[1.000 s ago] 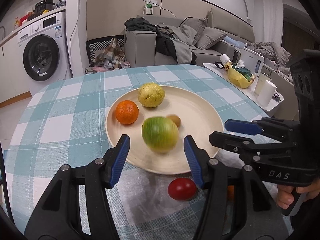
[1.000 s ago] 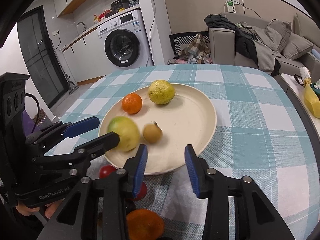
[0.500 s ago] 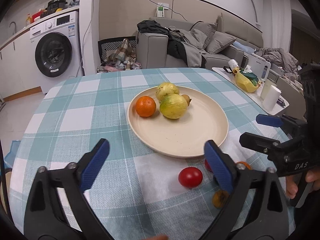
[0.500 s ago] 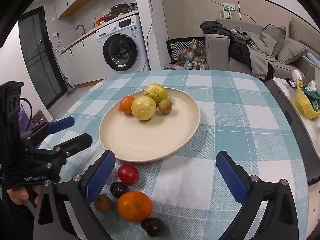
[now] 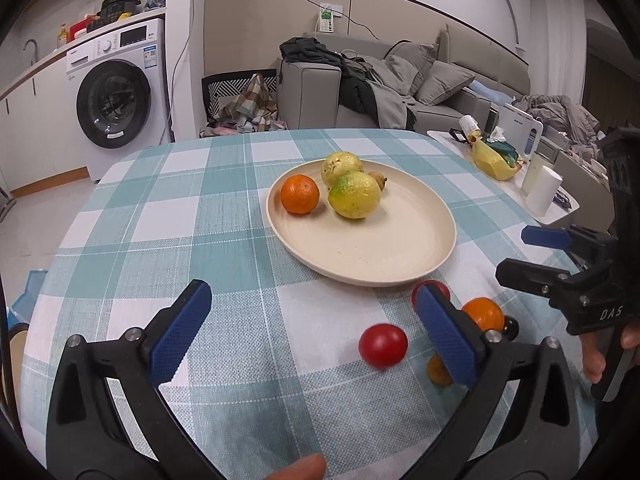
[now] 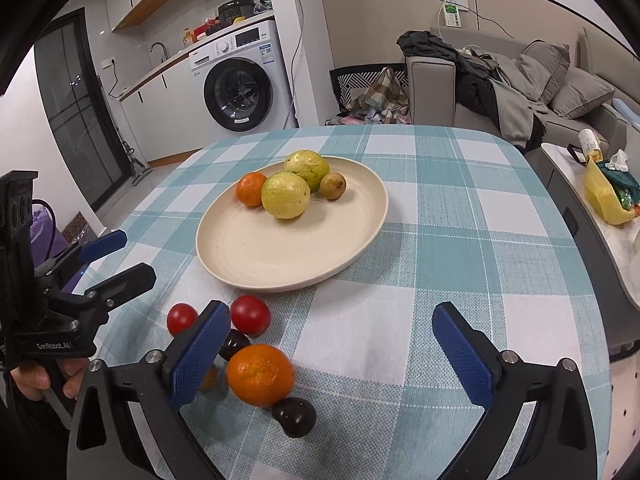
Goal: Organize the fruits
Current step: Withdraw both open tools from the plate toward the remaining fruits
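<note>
Both the left gripper and right gripper have just spread wide, grasping nothing, over the tabletop's near edge; four fruits sit on the cream plate.

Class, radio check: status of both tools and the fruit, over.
Left hand-held gripper open, empty. Right hand-held gripper open, empty. Four fruits on plate; orange, tomatoes on cloth. Nothing blocking.
</note>
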A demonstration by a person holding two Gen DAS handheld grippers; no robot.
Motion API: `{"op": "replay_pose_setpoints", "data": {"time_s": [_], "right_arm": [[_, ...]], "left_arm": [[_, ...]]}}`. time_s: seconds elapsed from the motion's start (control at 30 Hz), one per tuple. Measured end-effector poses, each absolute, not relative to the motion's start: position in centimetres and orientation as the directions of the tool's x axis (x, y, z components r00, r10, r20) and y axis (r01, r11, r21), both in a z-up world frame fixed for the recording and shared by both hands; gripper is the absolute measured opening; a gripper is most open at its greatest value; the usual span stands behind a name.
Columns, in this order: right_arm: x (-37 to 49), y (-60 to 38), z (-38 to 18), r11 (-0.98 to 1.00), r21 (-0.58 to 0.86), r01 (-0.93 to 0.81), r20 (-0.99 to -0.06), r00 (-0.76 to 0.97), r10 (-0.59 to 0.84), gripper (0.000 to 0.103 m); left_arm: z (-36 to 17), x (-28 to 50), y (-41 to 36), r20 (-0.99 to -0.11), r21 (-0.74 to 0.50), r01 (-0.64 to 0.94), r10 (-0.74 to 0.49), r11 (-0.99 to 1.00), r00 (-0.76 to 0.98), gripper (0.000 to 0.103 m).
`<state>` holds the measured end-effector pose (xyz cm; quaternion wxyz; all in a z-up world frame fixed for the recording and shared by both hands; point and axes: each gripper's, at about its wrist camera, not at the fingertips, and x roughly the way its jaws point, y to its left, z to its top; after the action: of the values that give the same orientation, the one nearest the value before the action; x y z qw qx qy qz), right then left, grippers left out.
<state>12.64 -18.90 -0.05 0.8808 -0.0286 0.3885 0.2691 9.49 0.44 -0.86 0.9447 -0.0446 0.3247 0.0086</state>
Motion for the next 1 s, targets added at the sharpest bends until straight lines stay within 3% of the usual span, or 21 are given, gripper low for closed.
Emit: {"op": "replay_pose_setpoints", "data": {"time_s": [1.0], "right_arm": [[10.7,-17.3,-1.1,0.797,0.073,-0.6,-0.771,0.473,0.427,0.103]], "left_arm": [[-2.4,9.6,-1.0,-0.646,-0.039,0.003,-0.027,0.999,0.763,0.102]]}}
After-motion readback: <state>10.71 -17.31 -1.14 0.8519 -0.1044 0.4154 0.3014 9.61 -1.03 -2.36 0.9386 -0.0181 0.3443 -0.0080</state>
